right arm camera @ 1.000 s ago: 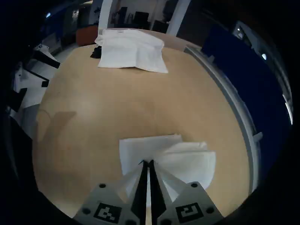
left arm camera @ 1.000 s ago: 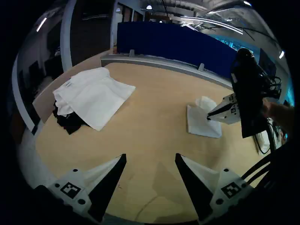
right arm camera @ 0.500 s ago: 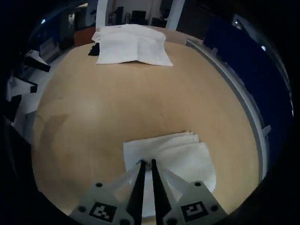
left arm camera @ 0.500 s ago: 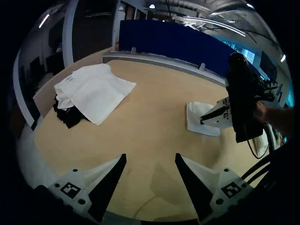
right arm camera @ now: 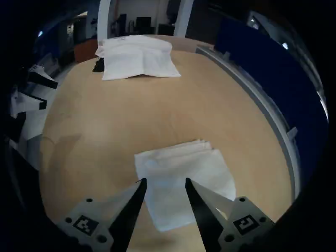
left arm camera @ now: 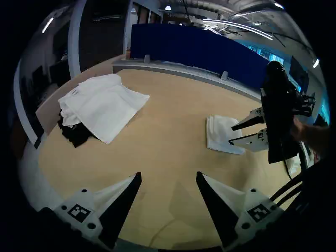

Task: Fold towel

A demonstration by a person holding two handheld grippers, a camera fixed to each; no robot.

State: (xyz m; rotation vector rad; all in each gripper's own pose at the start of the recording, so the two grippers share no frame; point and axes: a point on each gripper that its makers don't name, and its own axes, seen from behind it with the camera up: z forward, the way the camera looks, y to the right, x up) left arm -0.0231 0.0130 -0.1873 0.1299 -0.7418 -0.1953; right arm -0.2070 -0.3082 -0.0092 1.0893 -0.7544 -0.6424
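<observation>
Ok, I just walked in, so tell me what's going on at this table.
A person is working on towels with a two-finger gripper in each hand. The right gripper is open, poised over a small folded white towel that lies flat on the round light-wood table. The left gripper is open too, holding nothing, over bare tabletop. Across the table, a larger white towel lies loosely folded over a dark bundle of cloth.

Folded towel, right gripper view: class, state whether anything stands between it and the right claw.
Nothing visible does. The right claw hangs open at the near edge of the folded towel, with bare table around it. The pile of white towels lies at the table's far end, off the path.
</observation>
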